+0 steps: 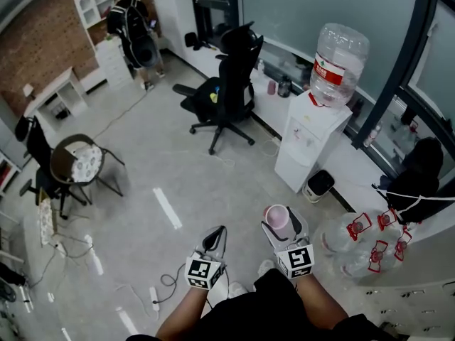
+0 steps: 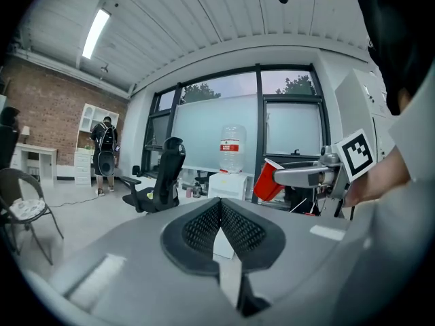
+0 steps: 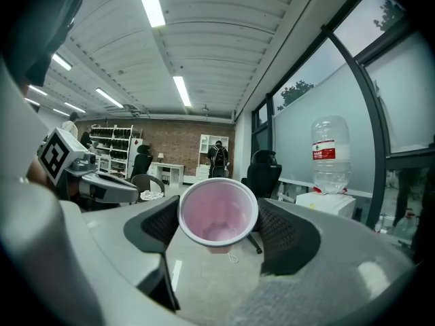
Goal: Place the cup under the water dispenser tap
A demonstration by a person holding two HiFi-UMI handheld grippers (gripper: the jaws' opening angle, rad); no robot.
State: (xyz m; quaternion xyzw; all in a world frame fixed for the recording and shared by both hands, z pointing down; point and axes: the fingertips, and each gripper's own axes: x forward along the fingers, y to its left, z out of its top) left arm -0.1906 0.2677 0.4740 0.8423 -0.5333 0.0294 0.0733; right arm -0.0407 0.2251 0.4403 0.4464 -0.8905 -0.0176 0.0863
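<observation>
Right tool: the nearer one, pinching red cup, mouth tipped toward its camera.
Left tool: pressed together, empty.
Water dispenser: 1 o'clock from red cup in head view, well apart.

A black office chair stands on the shiny grey floor. Behind it are big windows. Far to its left is a brick wall with white shelves. A round chair sits left of it, nearer. Long lights glow overhead.
</observation>
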